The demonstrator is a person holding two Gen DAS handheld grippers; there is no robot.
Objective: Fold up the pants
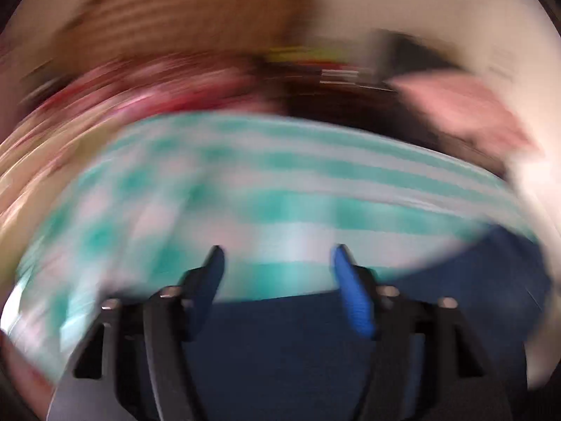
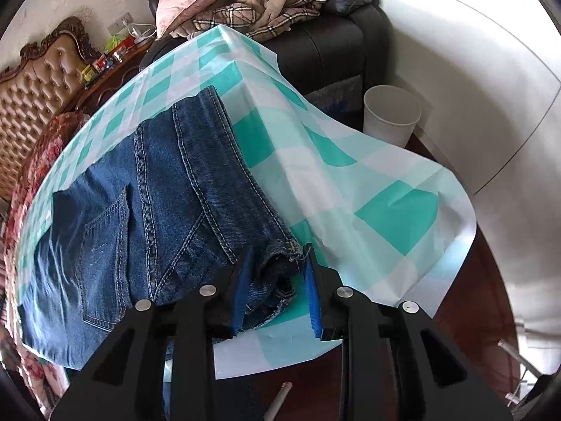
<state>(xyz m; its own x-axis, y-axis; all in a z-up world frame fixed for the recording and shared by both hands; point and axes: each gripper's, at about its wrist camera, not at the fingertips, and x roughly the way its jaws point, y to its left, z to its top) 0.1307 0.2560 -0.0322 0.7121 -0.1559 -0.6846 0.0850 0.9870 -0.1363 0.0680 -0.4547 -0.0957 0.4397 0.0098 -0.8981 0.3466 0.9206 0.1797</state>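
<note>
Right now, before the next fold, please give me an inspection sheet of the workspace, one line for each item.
Surface: table under a green-and-white checked cloth, wrinkled at the near right.
Job's things: blue jeans lie folded on the cloth, hem ends toward the right gripper.
Clutter: nothing seen on the cloth besides the jeans.
Grippers: right gripper open, its fingers on either side of the hem; left gripper open, over dark blue fabric, view blurred.
Cables: a white one at the wall socket.
Surroundings: white bin, black sofa piled with bedding, tufted headboard.
</note>
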